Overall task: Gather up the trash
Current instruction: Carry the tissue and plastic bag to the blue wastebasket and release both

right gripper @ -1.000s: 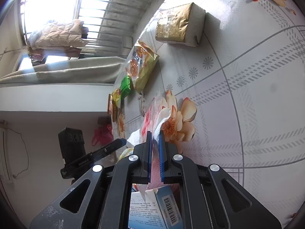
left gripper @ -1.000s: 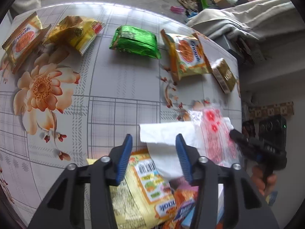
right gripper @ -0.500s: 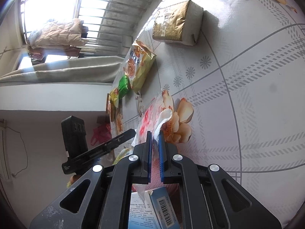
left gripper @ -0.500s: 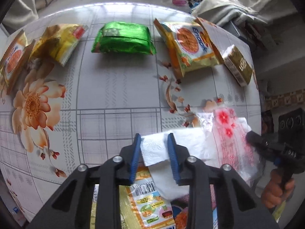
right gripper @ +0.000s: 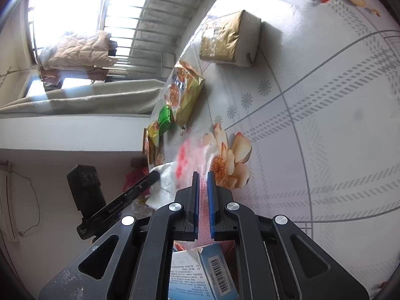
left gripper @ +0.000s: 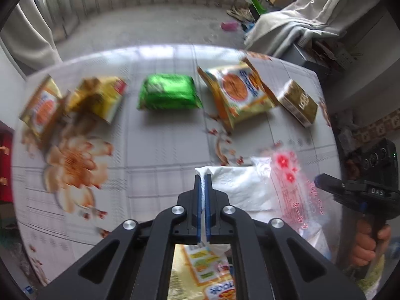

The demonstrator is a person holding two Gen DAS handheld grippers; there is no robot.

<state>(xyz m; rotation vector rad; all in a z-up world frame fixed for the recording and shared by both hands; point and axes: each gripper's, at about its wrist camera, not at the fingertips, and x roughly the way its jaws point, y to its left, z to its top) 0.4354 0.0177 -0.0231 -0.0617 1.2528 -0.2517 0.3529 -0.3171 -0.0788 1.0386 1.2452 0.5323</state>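
Note:
My left gripper is shut on the corner of a white tissue that lies over the mouth of a clear plastic bag with red flower print. My right gripper is shut on that bag's edge and holds it at the table's side. In the left wrist view the right gripper shows at the right, with a hand below it. The left gripper's tip touches the tissue in the right wrist view. Inside the bag lie a yellow snack wrapper and a blue box.
Along the far side of the flowered table lie a gold box, an orange snack packet, a green packet, a yellow packet and another orange packet. Clutter and draped cloth lie beyond.
The left jaws have closed onto the tissue's corner, and the left gripper has risen and tilted so more of the far floor shows. The right gripper has kept still on the bag.

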